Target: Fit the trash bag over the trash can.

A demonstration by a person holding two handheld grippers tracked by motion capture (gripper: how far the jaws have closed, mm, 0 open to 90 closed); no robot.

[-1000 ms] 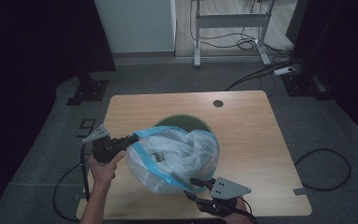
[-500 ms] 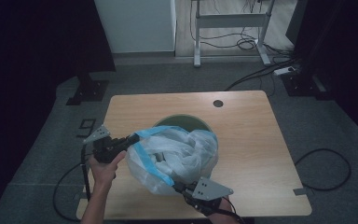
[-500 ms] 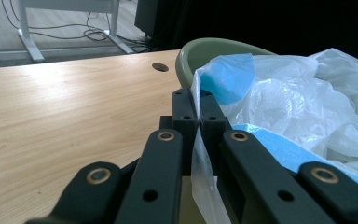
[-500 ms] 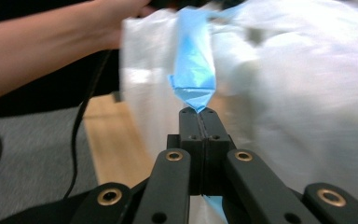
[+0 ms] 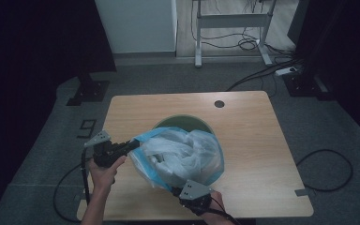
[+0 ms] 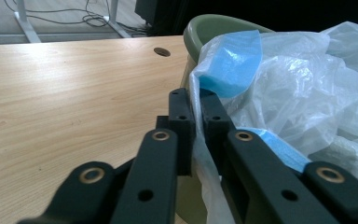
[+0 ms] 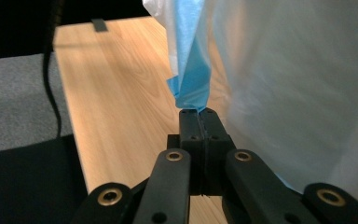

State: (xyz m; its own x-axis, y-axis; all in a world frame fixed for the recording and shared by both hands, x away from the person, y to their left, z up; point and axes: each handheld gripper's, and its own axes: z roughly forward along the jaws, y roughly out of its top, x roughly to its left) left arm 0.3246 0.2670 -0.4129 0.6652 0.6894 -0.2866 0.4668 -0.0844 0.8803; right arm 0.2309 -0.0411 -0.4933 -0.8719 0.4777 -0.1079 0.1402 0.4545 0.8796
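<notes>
A thin white plastic bag (image 5: 180, 152) with a blue edge lies bunched over a green round bin (image 5: 180, 123) in the middle of the wooden table (image 5: 253, 136). My left gripper (image 5: 135, 144) is at the bag's left side, shut on its film just below the blue band (image 6: 228, 60). In the left gripper view its jaws pinch the film (image 6: 196, 100) beside the bin's rim (image 6: 214, 25). At the bag's front edge my right gripper (image 5: 174, 189) is shut on a fold of the blue edge (image 7: 191, 70), which rises straight out of its closed jaws (image 7: 199, 114).
A round cable hole (image 5: 219, 103) sits near the table's far edge. The table's front edge lies right under both hands. A metal desk frame (image 5: 229, 21) and loose cables (image 5: 328, 168) are on the floor around the table.
My right gripper has moved left along the table's front edge to the bag and shut on its blue edge. The left gripper has held still on the bag.
</notes>
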